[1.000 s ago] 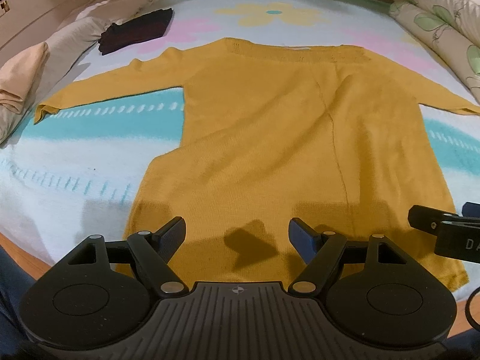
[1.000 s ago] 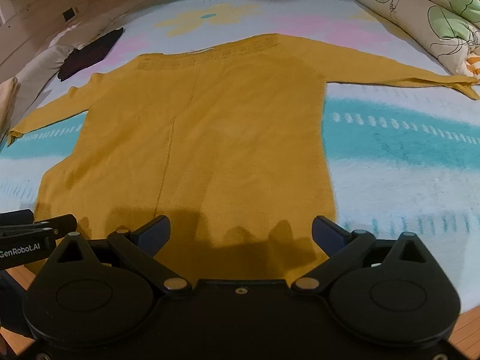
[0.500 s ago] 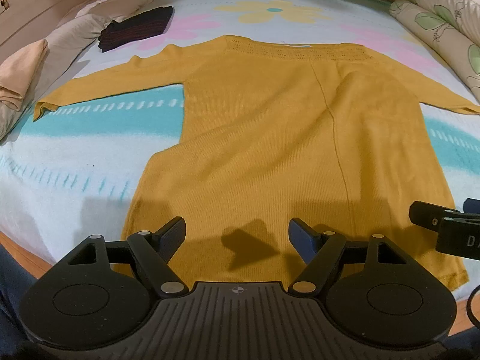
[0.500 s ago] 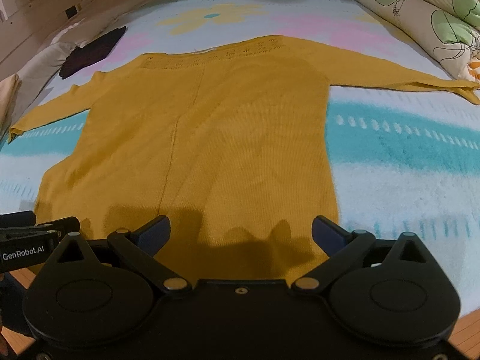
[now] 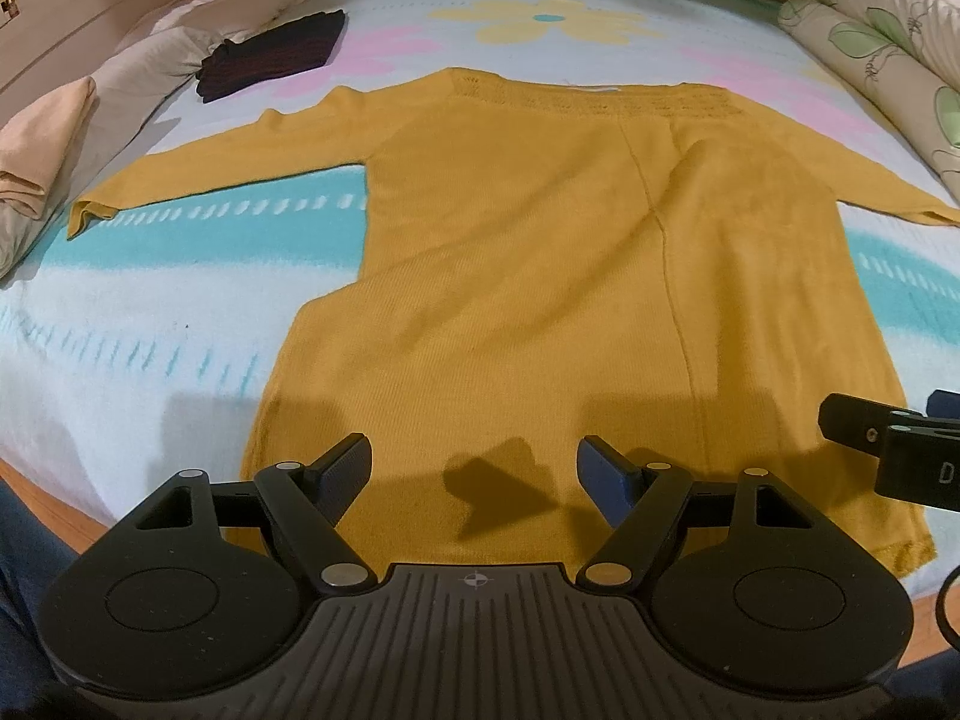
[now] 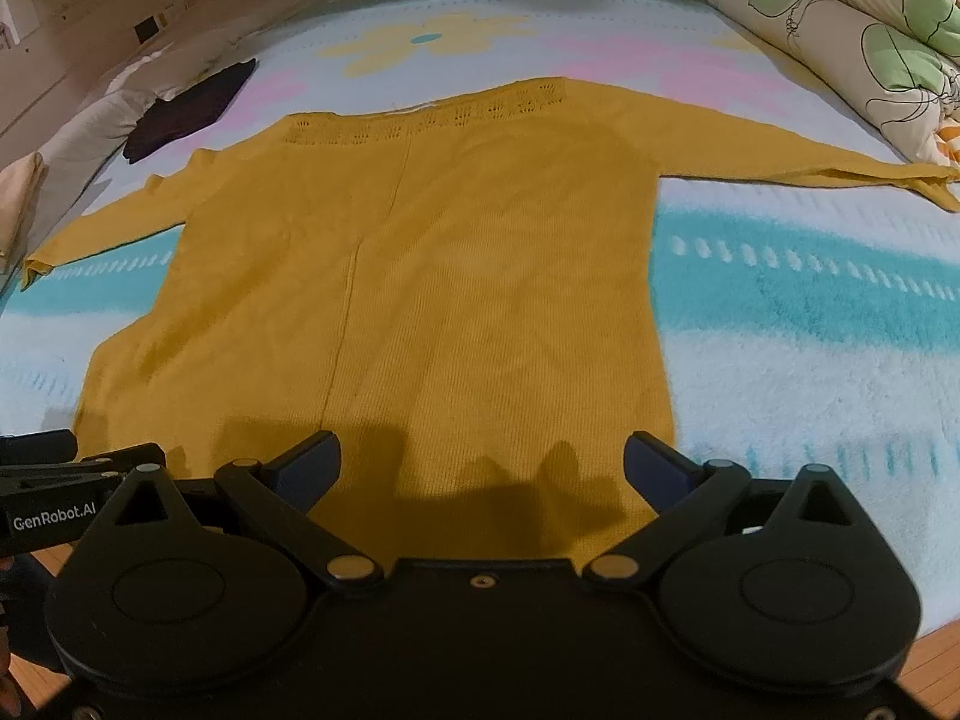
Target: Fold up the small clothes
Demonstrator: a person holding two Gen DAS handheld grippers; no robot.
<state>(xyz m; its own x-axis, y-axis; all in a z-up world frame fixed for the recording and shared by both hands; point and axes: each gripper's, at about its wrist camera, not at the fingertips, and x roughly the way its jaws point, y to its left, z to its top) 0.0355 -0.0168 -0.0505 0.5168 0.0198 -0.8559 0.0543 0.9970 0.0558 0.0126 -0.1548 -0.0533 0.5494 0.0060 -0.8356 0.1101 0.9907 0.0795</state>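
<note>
A mustard-yellow knit sweater (image 5: 540, 276) lies flat on the bed, sleeves spread to both sides, its hem toward me. In the right wrist view the same sweater (image 6: 420, 300) fills the middle. My left gripper (image 5: 474, 471) hovers open above the hem, left of the sweater's centre seam, nothing between its fingers. Over the hem's right part my right gripper (image 6: 480, 465) stands open and empty too. Each gripper's side shows at the edge of the other's view.
The bed cover (image 5: 150, 324) is pale blue with teal bands and flower prints. A dark folded garment (image 5: 270, 54) lies at the far left. Beige folded cloth (image 5: 36, 150) and pillows sit at the left edge, a floral duvet (image 6: 870, 36) at the right. The bed's wooden edge (image 6: 936, 660) is near.
</note>
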